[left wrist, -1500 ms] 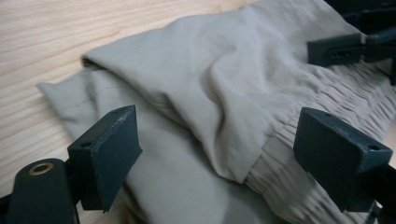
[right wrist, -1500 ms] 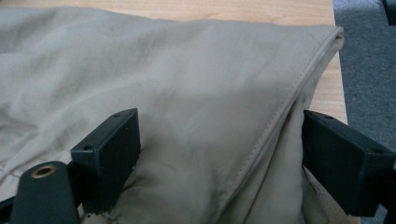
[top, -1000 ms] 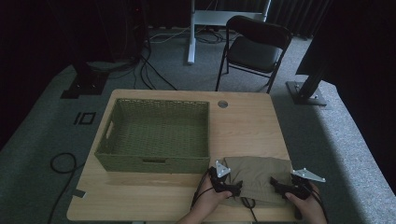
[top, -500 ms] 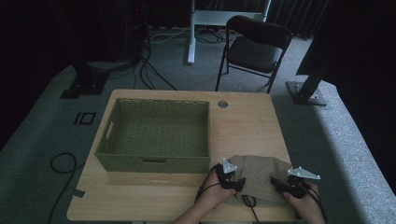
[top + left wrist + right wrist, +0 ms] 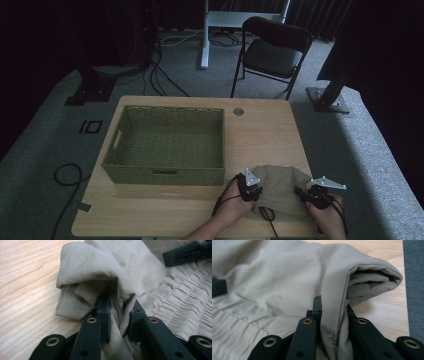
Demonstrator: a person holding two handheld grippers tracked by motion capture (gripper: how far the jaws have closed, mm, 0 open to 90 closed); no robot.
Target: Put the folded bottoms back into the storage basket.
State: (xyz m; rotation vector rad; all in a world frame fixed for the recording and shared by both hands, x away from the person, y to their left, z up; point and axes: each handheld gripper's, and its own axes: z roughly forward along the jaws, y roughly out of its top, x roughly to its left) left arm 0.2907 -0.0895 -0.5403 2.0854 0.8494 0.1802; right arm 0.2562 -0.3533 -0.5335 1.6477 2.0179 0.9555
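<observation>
- At the near right corner of the table (image 5: 165,215) lies the beige garment (image 5: 280,192), loosely folded, with an elastic gathered band running across it in the left gripper view; it sits well apart from the table's far edge and just to the right of the basket (image 5: 167,175).
- The left gripper (image 5: 250,189) has pinched the garment's left edge: its jaws have just been closing, and in its own view a bunched fold of cloth (image 5: 100,287) is squeezed between the two black pads.
- The right gripper (image 5: 316,194) has done likewise on the right edge: its jaws have just been closing too, and a stitched hem (image 5: 337,315) is clamped between them, the fold bulging above.
- Judgement of the step: the grasp is made on both sides, and the lift has not begun, since the cloth rests on the wood in both gripper views.
- The woven green basket stands empty to the left of the garment, its near wall close to the left hand (image 5: 227,210).
- What the next move likely calls for: raising both grippers together so that the cloth clears the table and then the basket's rim, keeping the hands apart so that the fabric stays spread, and carrying it leftward over the basket.
- A risk: the trailing cable (image 5: 267,215) lies on the garment's near edge and may drag.
</observation>
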